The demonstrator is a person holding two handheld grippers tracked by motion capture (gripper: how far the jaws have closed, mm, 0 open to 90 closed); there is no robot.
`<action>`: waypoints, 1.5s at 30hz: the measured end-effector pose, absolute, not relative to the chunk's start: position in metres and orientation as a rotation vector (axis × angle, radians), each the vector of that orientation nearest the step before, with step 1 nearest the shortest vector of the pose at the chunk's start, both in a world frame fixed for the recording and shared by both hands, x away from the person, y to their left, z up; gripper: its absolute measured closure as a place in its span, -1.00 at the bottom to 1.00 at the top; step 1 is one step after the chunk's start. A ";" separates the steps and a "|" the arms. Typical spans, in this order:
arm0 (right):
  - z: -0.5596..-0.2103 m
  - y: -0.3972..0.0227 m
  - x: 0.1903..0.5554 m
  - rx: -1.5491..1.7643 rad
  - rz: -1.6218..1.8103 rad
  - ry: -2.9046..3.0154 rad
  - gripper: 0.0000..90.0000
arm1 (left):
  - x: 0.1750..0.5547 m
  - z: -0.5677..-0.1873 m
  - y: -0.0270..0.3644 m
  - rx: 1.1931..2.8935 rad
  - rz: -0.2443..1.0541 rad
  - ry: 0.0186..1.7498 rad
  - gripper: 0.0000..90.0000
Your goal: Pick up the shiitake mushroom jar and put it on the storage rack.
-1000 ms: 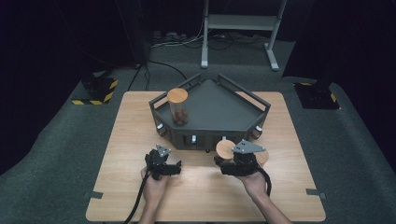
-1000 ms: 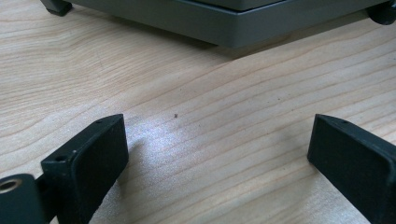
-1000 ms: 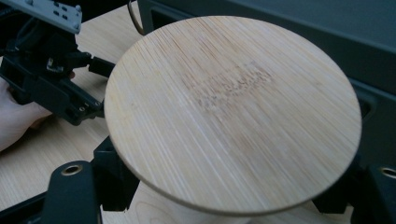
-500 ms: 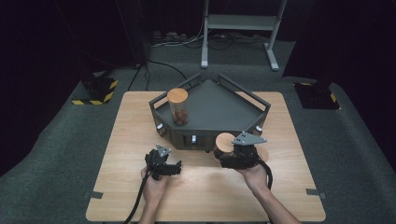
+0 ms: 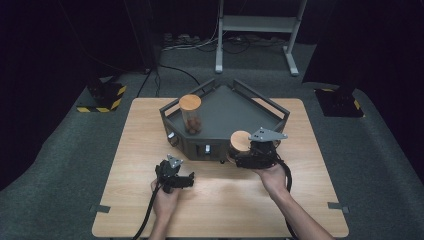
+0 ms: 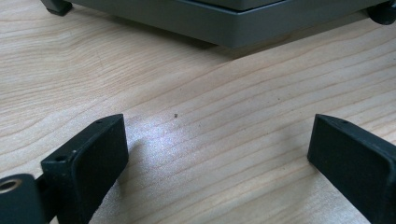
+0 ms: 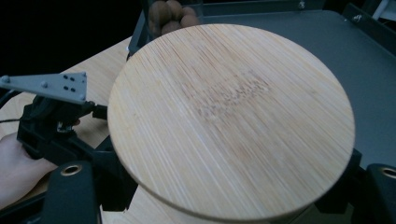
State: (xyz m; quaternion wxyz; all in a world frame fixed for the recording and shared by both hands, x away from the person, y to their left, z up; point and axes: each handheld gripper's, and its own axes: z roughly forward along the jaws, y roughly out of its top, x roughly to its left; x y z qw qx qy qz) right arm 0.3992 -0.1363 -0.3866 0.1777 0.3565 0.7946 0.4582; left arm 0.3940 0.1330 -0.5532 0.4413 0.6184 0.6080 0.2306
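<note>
I saw a matt bamboo-grained lid point(image 7: 231, 121), a pale wood-grain table point(image 6: 196, 121), a matt grey tray point(image 5: 225, 112), and black matt jaws.

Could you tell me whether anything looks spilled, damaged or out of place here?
Nothing stands out. One wood-lidded jar stands upright on the grey tray; the right claw holds a second lidded jar at the tray's front edge, and the table shows no spill.

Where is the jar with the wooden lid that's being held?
In the high view, the held jar is in the right gripper, at the grey tray's front right corner.
</note>
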 end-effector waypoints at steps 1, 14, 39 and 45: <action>-0.385 -0.136 0.401 1.013 1.295 2.246 -0.44 | 0.394 -0.553 0.133 1.528 0.573 1.510 -0.89; -0.365 -0.137 0.422 1.052 1.266 2.210 -0.44 | 0.394 -0.553 0.133 1.534 0.572 1.509 -0.89; -0.353 -0.112 0.468 1.117 1.198 2.193 -0.44 | 0.394 -0.553 0.133 1.536 0.571 1.509 -0.90; -0.357 -0.107 0.477 1.141 1.173 2.184 -0.44 | 0.394 -0.553 0.133 1.536 0.571 1.508 -0.90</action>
